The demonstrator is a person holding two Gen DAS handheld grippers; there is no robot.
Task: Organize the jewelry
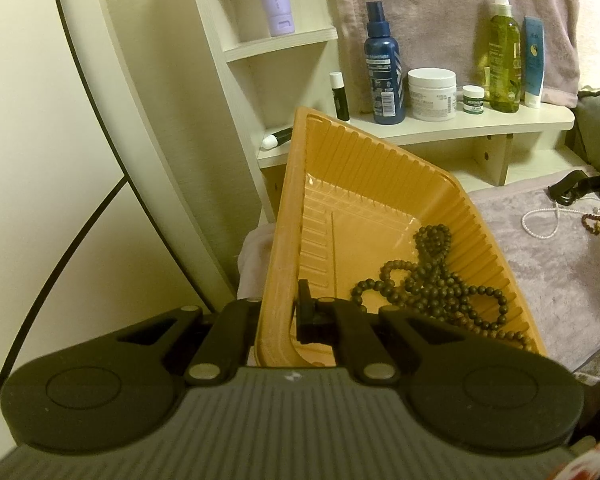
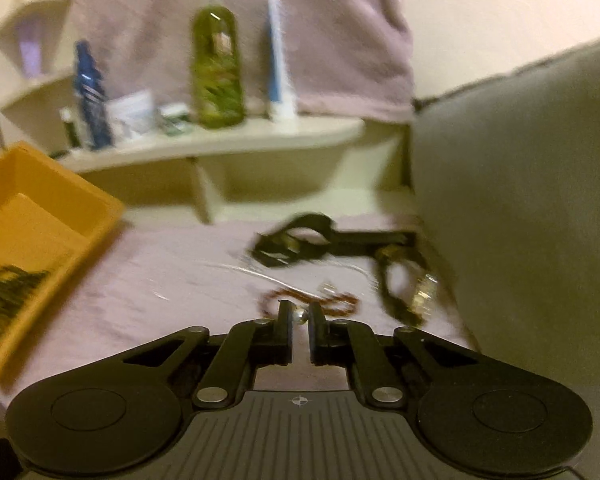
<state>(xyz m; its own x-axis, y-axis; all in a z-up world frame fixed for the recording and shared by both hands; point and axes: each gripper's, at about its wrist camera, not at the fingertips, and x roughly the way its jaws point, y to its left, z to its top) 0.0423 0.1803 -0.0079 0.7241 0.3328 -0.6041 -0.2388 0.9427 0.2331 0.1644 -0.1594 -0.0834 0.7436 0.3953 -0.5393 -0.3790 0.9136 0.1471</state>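
My left gripper [image 1: 278, 308] is shut on the near wall of an orange ribbed tray [image 1: 380, 168], which it holds tilted. A long string of dark beads [image 1: 428, 280] lies in the tray's low corner. On the mauve cloth lie a white pearl strand [image 1: 540, 220] and a brown bead bracelet [image 1: 598, 218]. The right wrist view is blurred. In it my right gripper [image 2: 301, 312] is low over the cloth, shut on a small pale shiny bead [image 2: 301, 315]. The brown bead bracelet [image 2: 312, 300] lies just beyond its fingertips. Whether the bead belongs to the pearl strand [image 2: 252, 272] I cannot tell.
A black strap [image 2: 296, 240] and a dark watch with gold parts [image 2: 404, 292] lie on the mauve cloth [image 2: 160, 280]. A grey cushion [image 2: 520, 200] rises on the right. Behind is a cream shelf [image 1: 460, 124] with bottles, a green bottle [image 1: 504, 48] and jars.
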